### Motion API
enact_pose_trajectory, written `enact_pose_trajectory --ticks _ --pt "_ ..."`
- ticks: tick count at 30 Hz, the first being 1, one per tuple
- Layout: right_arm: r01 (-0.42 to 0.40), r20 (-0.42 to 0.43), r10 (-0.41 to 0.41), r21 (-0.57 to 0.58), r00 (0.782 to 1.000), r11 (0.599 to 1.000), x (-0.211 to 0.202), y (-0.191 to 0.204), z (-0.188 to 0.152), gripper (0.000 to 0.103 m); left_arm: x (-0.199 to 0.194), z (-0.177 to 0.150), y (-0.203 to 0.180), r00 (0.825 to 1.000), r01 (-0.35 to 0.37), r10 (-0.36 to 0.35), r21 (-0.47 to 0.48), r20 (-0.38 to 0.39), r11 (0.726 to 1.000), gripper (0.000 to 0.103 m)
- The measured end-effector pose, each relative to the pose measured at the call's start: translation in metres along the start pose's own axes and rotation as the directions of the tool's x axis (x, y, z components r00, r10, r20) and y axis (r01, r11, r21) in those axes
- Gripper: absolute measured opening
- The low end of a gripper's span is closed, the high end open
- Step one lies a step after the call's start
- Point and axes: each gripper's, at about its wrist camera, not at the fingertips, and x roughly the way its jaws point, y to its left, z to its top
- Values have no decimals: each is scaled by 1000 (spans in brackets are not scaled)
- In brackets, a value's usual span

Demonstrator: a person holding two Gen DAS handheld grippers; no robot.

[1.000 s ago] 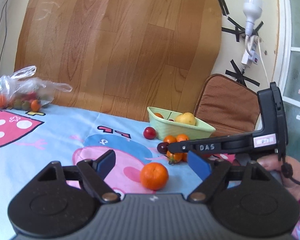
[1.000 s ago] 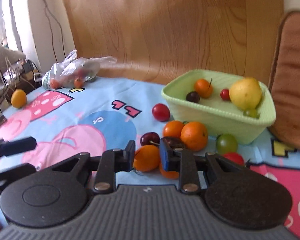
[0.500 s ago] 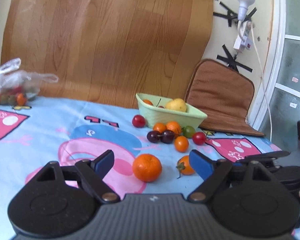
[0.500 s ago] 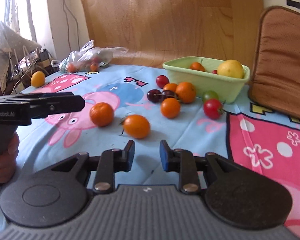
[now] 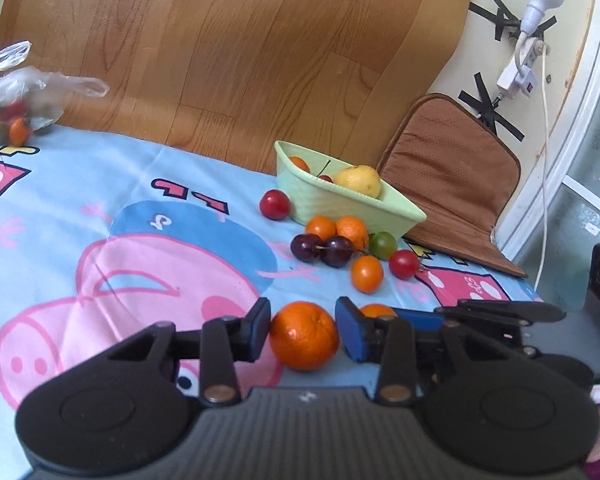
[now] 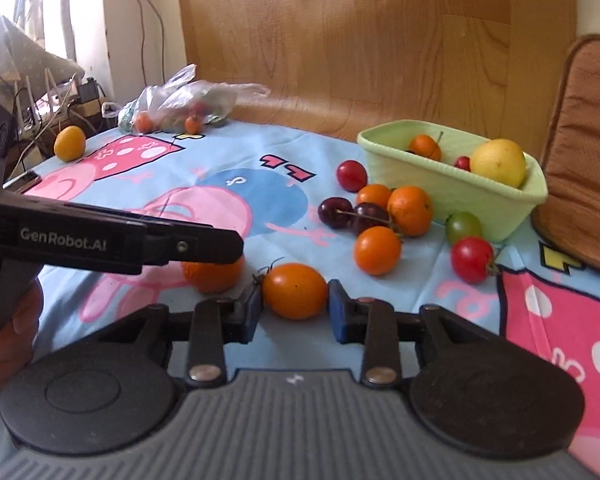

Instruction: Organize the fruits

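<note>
Fruits lie loose on the cloth, lower centre. The left gripper (image 5: 303, 330), jaws just closing, clamps the mandarin (image 5: 304, 335) across its firm middle; the right gripper (image 6: 295, 307), opening slightly, brackets a smooth, soft-skinned orange tomato (image 6: 295, 290), which probably needs a gentle squeeze.

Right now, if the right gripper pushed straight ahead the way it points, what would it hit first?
The orange tomato already sitting between the right gripper's fingers; the jaws have just been opening, with thin gaps either side. Beyond it lies bare cloth, then probably another orange tomato, though depth is unclear.
</note>
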Motion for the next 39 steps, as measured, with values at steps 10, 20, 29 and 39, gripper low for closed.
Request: enact_pose_trajectory --ticks 10,20,29,39 --pt "-7 60 2 95 998 995 -99 -8 -53 38 -30 -38 -54 994 113 -111 85 -24 990 37" --pt "34 60 -38 66 997 997 -99 -1 -72 62 -33 -48 -75 1000 4 -6 178 10 984 66" --pt "29 66 -35 93 997 995 -101 -3 -74 72 -38 -54 -88 999 29 -38 278 26 960 70" --pt "78 58 -82 72 995 994 -99 4 -74 72 -21 -49 -79 999 -4 14 201 -48 980 54"
